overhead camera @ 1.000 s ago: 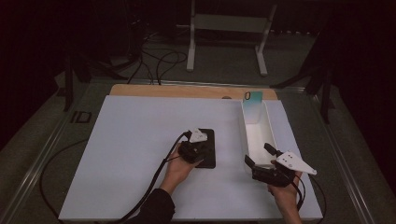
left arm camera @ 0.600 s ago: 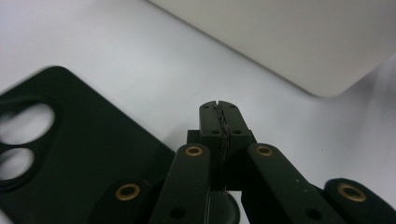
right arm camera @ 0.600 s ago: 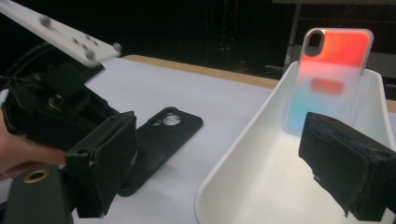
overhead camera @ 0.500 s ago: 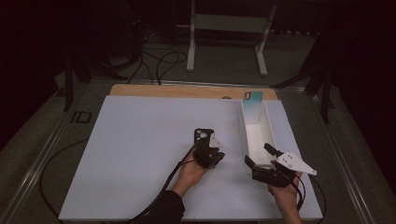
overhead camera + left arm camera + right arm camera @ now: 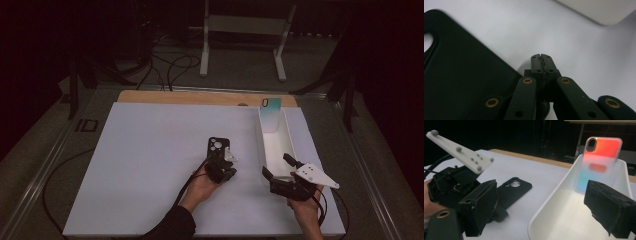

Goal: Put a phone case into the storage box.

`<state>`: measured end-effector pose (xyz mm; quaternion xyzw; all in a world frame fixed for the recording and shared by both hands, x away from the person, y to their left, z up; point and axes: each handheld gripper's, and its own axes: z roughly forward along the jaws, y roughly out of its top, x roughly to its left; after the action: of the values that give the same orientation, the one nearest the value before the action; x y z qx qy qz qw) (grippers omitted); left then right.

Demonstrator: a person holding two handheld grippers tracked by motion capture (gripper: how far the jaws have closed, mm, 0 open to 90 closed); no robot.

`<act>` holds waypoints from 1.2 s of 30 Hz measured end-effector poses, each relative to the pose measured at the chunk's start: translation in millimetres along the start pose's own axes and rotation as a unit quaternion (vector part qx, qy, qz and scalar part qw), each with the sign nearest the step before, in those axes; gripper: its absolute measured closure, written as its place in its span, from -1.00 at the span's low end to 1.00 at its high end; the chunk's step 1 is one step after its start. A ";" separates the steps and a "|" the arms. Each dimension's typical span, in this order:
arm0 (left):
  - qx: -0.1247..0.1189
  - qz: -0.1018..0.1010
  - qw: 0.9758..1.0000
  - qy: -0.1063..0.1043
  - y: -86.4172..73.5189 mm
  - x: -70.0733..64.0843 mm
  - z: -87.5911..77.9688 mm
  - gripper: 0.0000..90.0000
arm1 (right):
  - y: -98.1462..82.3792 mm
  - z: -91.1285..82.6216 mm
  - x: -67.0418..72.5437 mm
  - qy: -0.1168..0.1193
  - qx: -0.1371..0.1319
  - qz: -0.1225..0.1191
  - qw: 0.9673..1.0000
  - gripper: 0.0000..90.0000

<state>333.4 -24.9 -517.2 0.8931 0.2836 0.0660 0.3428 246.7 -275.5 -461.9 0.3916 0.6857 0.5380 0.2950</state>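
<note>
Black case (image 5: 218,146) lies flat left of tray (image 5: 275,145), long axis pointing away. Left gripper (image 5: 223,170) nearer, at its near end, jaws clenched empty. Right gripper (image 5: 279,167) spread at tray's near end.

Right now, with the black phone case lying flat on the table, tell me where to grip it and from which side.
Grip the black phone case by its near short edge, coming in low from the person's side, where the left gripper already sits, shut. The case lies flat and thin, so only an edge fits between the jaws; the camera cutout is at the far end.
</note>
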 end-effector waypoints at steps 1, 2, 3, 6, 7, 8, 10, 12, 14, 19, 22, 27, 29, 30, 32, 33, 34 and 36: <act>-0.003 -0.009 1.000 0.004 -6.5 6.2 -5.5 1.00 | -0.3 0.1 -0.6 -0.001 0.001 0.001 1.000 -0.74; -0.003 -0.014 1.000 0.011 -12.1 11.7 -10.6 1.00 | -0.3 0.2 -0.5 -0.001 0.002 0.001 1.000 -0.74; -0.003 -0.017 1.000 0.013 -14.6 14.9 -13.1 1.00 | -0.3 0.3 -0.3 -0.001 0.002 0.000 1.000 -0.74; -0.005 -0.025 0.999 0.023 -19.7 20.7 -17.8 1.00 | -0.2 0.4 -0.1 -0.001 0.003 0.001 1.000 -0.74; -0.005 -0.029 0.999 0.026 -22.2 23.8 -20.1 1.00 | -0.1 0.6 0.0 0.000 0.003 -0.001 1.000 -0.74; -0.009 -0.039 0.999 0.033 -26.7 29.5 -23.8 1.00 | -0.1 0.7 0.0 0.000 0.003 -0.001 1.000 -0.74; -0.008 -0.042 0.998 0.037 -28.4 32.1 -25.5 1.00 | 0.0 0.8 -0.1 0.001 0.005 0.000 1.000 -0.74; -0.012 -0.050 0.998 0.040 -30.7 35.5 -26.9 1.00 | -0.2 1.5 0.1 0.003 0.007 0.000 1.000 -0.74; -0.014 -0.053 0.998 0.039 -31.3 36.0 -26.8 1.00 | -0.2 1.8 0.2 0.003 0.008 -0.002 1.000 -0.74; -0.016 -0.049 0.998 0.045 -31.1 34.3 -26.7 1.00 | 0.2 2.2 0.5 0.006 0.010 -0.004 1.000 -0.74; -0.033 -0.053 0.997 0.039 -31.7 32.8 -30.2 0.98 | 0.5 1.7 -1.0 0.009 0.010 -0.001 1.000 -0.74; -0.081 -0.049 0.995 0.041 -29.7 30.2 -52.8 0.77 | 0.4 2.0 -3.1 0.014 0.013 0.002 1.000 -0.75; -0.104 -0.048 0.992 0.044 -30.3 29.9 -66.4 0.59 | 0.6 2.0 -3.1 0.015 0.013 0.003 1.000 -0.75; -0.114 -0.051 0.991 0.051 -30.9 29.7 -73.6 0.48 | 0.7 2.2 -3.1 0.016 0.013 0.003 1.000 -0.75; -0.139 -0.056 0.987 0.062 -34.2 30.3 -89.1 0.22 | 0.9 2.9 -3.1 0.020 0.016 0.001 1.000 -0.75; -0.149 -0.059 0.984 0.071 -36.4 30.5 -96.9 0.08 | 1.0 3.2 -3.1 0.024 0.018 0.004 1.000 -0.75; -0.159 -0.061 0.982 0.082 -39.4 30.4 -104.7 -0.02 | 0.9 3.4 -3.2 0.026 0.017 0.004 1.000 -0.75; -0.175 -0.063 0.977 0.102 -47.2 31.2 -120.2 -0.19 | 1.1 3.6 -3.1 0.028 0.015 0.001 1.000 -0.75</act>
<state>300.0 89.9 -459.3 0.7882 0.3563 0.1838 0.4669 251.6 -276.2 -461.9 0.3814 0.7013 0.5385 0.2696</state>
